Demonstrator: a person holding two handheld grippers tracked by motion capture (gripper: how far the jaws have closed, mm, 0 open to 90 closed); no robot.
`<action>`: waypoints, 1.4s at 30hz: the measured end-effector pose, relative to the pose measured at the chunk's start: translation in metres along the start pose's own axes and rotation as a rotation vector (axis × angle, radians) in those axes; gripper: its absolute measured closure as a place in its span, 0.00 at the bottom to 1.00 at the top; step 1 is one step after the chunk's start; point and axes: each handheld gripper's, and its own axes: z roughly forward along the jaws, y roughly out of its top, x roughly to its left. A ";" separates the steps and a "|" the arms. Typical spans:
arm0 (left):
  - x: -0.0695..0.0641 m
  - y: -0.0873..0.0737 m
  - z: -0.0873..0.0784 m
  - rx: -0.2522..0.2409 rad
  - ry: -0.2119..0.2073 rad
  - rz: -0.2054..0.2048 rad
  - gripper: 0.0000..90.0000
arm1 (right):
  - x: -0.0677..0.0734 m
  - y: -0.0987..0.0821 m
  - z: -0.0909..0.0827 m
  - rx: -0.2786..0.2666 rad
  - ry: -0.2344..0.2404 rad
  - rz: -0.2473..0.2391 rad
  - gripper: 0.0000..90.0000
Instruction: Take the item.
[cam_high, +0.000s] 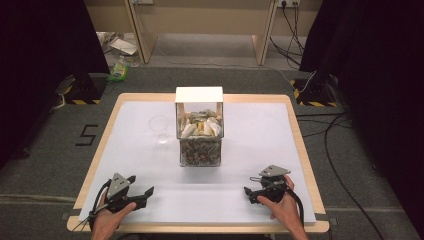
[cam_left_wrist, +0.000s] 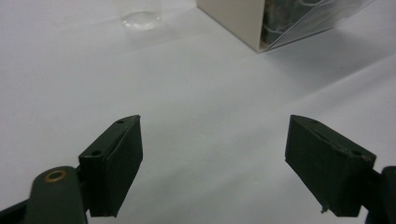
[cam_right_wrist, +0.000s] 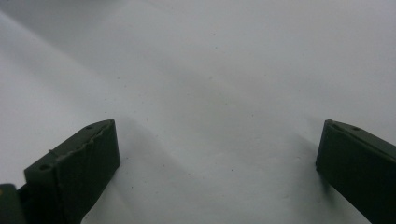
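Nearest the person, the left gripper (cam_high: 141, 192) rests at the near left of the table (cam_high: 98, 150), held in the left hand (cam_high: 106, 220). Its two black, blocky jaws stand wide apart with nothing between them; in the left gripper view (cam_left_wrist: 212, 154) the flat matte pads face each other over bare white surface. A grey three-cornered plate sits on top.

At the near right, the right gripper (cam_high: 248, 194) is held in the right hand (cam_high: 285, 207), jaws likewise spread apart and empty; the right gripper view (cam_right_wrist: 217, 163) shows smooth white surface between them.

The table has a pale wooden rim and a smooth white matte sheet (cam_high: 260, 135) covering its top.

Farther on, at the centre of the table and well apart from both grippers, stands a clear-walled box (cam_high: 199, 131) with an opaque white top panel. It is square in plan and holds small pale and brownish pieces whose kind cannot be told. Just to its left stands a clear, round glass (cam_high: 160, 127), almost invisible against the sheet.

On the grey floor at far left, a black mark reads "5" (cam_high: 86, 135).
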 end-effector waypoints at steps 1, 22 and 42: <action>-0.002 0.003 -0.001 -0.007 -0.012 0.003 0.21 | 0.000 0.000 0.000 0.000 0.000 0.000 0.00; -0.048 0.073 -0.006 -0.131 -0.190 0.105 0.22 | 0.000 0.000 0.000 0.000 0.000 0.000 0.00; -0.086 0.147 -0.005 -0.180 -0.254 0.209 0.28 | 0.000 0.000 0.000 0.000 0.001 0.002 0.00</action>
